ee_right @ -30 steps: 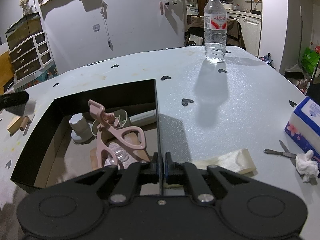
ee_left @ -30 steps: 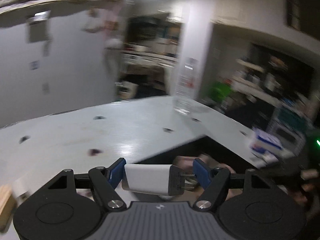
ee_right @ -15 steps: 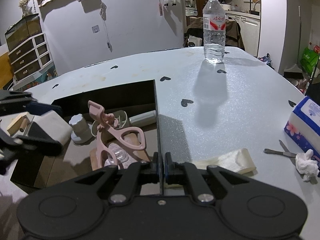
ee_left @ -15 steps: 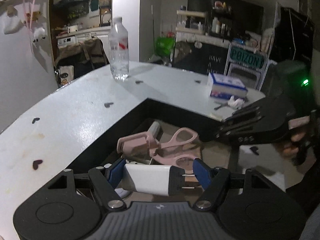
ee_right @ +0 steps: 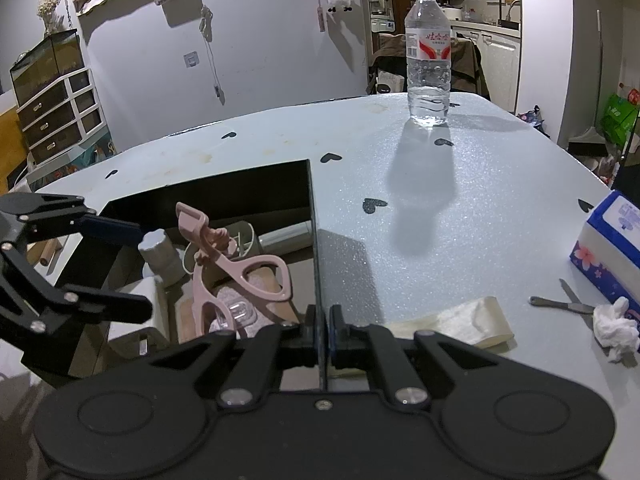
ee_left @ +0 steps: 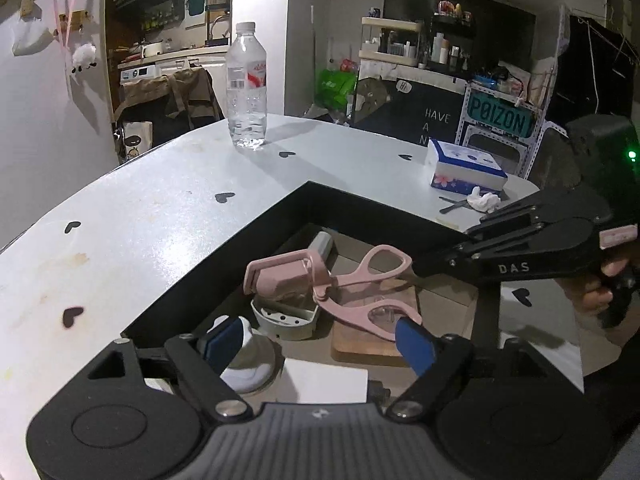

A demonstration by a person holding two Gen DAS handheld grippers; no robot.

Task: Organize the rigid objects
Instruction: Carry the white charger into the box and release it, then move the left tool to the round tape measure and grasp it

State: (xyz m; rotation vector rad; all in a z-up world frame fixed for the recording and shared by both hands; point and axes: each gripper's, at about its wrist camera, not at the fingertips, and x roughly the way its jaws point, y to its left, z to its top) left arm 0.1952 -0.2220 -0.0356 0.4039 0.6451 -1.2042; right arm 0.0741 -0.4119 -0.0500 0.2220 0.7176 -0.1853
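Observation:
A black open box (ee_left: 256, 216) sits on the white table. My left gripper (ee_left: 320, 340) is open above the box's near end. The white charger block (ee_left: 324, 380) lies loose in the box below the open jaws; it also shows in the right wrist view (ee_right: 136, 308). Inside are a pink eyelash curler (ee_left: 340, 280), a white knob-shaped piece (ee_left: 248, 360), a small white tray (ee_left: 284, 312) and a wooden board (ee_left: 368, 340). My right gripper (ee_right: 324, 330) is shut on the box's right wall (ee_right: 314, 232). The left gripper also shows in the right wrist view (ee_right: 116, 268).
A water bottle (ee_right: 428, 56) stands at the far side of the table. A tissue box (ee_right: 608, 236), a crumpled tissue (ee_right: 616, 332), a small metal tool (ee_right: 560, 304) and a strip of tape (ee_right: 452, 322) lie to the right of the box.
My left gripper swung over the box with the charger block, then opened and let it drop into the box. My right gripper stayed clamped on the box wall.

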